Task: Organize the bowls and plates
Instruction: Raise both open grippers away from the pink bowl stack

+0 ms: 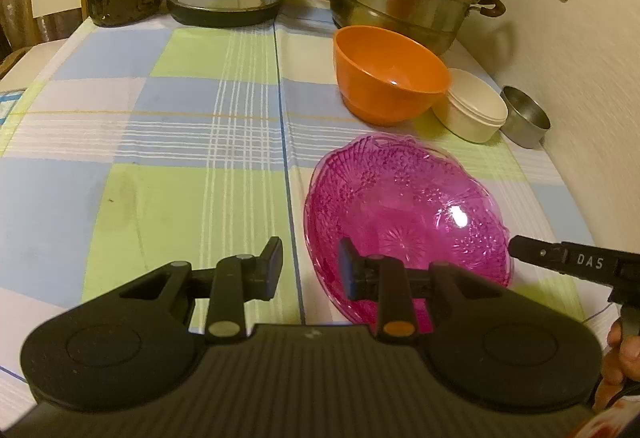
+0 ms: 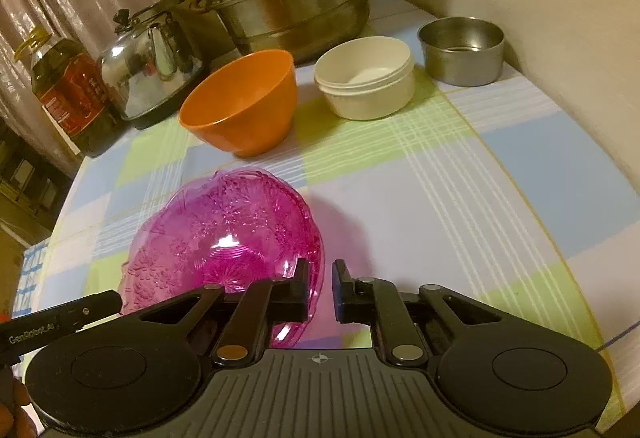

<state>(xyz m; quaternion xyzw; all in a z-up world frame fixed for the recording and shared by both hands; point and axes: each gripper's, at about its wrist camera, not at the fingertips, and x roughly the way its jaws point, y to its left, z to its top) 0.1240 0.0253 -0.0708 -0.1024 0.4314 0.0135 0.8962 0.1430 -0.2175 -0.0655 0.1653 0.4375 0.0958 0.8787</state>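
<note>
Pink patterned bowl (image 1: pixel 408 206) is taken as ref.; it sits on the checked cloth (image 1: pixel 180 158). At its L rim the left gripper (image 1: pixel 312 266) is set astride the edge, jaws spread, no press seen. At its R rim the right gripper (image 2: pixel 320 278) is clamped on the edge, jaws nearly together. Bowl is roundish, no long axis. Behind it: orange bowl (image 2: pixel 240 106), white tub (image 2: pixel 366 78), steel cup (image 2: pixel 460 50); wall just beyond.

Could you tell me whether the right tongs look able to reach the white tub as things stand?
Probably not yet: the right tongs are shut on the pink dish; once released, bare tablecloth leads to the white tub.
</note>
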